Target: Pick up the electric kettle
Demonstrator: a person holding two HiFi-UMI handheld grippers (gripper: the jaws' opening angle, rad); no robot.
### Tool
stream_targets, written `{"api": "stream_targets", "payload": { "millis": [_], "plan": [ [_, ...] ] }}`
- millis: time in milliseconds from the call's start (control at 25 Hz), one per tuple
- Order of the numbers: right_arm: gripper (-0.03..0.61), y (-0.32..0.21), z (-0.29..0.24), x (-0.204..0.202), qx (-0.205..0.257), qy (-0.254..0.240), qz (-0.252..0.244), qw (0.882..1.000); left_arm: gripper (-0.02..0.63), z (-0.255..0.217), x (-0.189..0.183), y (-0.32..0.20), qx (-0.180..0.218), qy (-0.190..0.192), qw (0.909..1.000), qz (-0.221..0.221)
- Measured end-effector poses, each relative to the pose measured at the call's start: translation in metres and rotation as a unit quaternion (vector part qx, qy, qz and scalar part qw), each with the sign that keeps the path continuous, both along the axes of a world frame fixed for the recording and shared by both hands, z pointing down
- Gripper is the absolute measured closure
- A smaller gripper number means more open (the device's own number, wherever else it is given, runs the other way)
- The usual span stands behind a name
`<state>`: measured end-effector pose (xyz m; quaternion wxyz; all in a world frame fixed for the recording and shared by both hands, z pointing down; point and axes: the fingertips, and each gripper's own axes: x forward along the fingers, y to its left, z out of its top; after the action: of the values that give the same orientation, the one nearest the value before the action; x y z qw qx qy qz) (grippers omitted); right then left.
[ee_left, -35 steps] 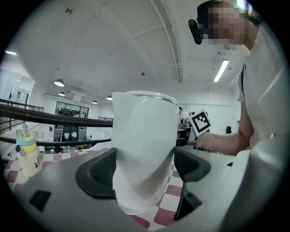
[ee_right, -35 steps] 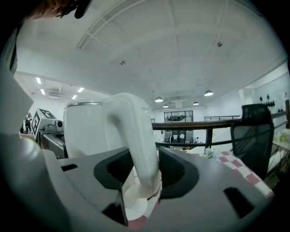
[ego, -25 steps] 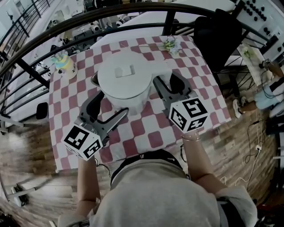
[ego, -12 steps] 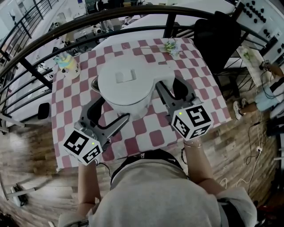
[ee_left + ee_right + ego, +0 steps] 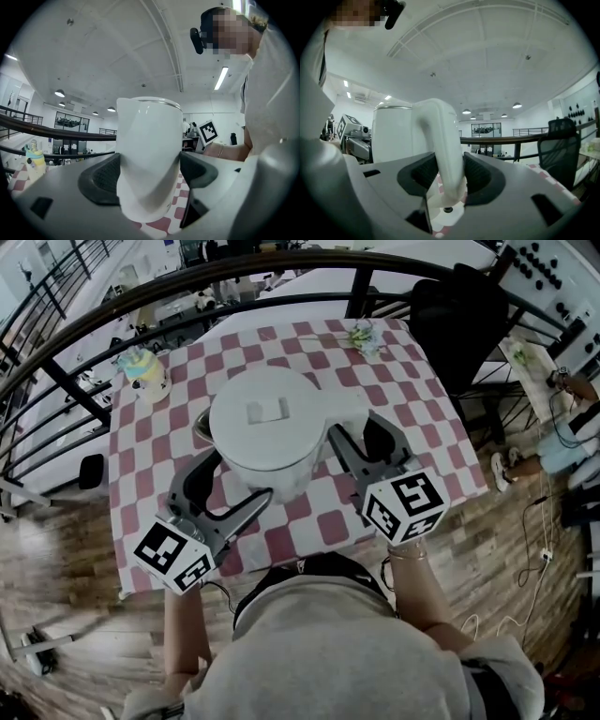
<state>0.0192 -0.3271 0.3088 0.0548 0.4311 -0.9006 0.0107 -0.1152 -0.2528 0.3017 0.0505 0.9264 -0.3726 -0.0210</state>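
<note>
The white electric kettle (image 5: 267, 418) hangs close under the head camera, above the red-and-white checked table (image 5: 427, 418), held from both sides. My left gripper (image 5: 239, 479) is shut on the kettle's body; in the left gripper view the kettle (image 5: 150, 154) fills the gap and both dark pads (image 5: 101, 180) press on it. My right gripper (image 5: 364, 435) is shut on the kettle's curved handle (image 5: 443, 145), which stands pinched between its pads (image 5: 480, 173). Cloth shows under the kettle's bottom edge in both gripper views.
A colourful small object (image 5: 142, 371) stands at the table's far left corner and a small flower sprig (image 5: 361, 334) at the far edge. A dark rounded piece (image 5: 200, 425) shows behind the kettle's left side. A black railing (image 5: 94, 329) curves round the table, with a black chair (image 5: 459, 310) beyond it.
Both grippers have drawn the kettle a little toward the person, away from the table's far edge. Both grips are the same.
</note>
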Motion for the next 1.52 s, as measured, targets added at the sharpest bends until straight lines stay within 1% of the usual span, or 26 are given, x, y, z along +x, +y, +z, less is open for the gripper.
{"api": "stream_targets", "payload": {
  "millis": [160, 360, 720, 880, 1160, 1520],
  "plan": [
    [0.408, -0.0007, 0.002, -0.0007, 0.002, 0.009, -0.002, 1.0, 0.206, 0.0048, 0.0002, -0.0002, -0.009, 0.001, 1.0, 0.0],
    [0.408, 0.0011, -0.0002, 0.0005, -0.004, 0.012, 0.006, 1.0, 0.206, 0.0035, 0.0001, 0.0, -0.009, 0.012, 0.9999, 0.002],
    [0.411, 0.0017, -0.0014, 0.0038, 0.004, 0.009, 0.012, 1.0, 0.206, -0.0017, 0.0016, -0.0023, 0.006, 0.006, 0.9999, 0.014],
    [0.411, 0.0014, -0.0015, 0.0062, -0.001, 0.007, 0.016, 1.0, 0.206, -0.0022, 0.0034, -0.0036, 0.006, 0.004, 0.9998, 0.018],
    [0.411, -0.0002, 0.0007, 0.007, -0.005, 0.007, 0.019, 1.0, 0.206, -0.0001, 0.0045, -0.0051, 0.004, 0.001, 0.9998, 0.018],
    [0.413, -0.0067, 0.0014, 0.0084, -0.008, 0.003, 0.023, 1.0, 0.206, 0.0005, 0.0056, -0.0096, 0.003, 0.014, 0.9999, 0.009]
  ]
}}
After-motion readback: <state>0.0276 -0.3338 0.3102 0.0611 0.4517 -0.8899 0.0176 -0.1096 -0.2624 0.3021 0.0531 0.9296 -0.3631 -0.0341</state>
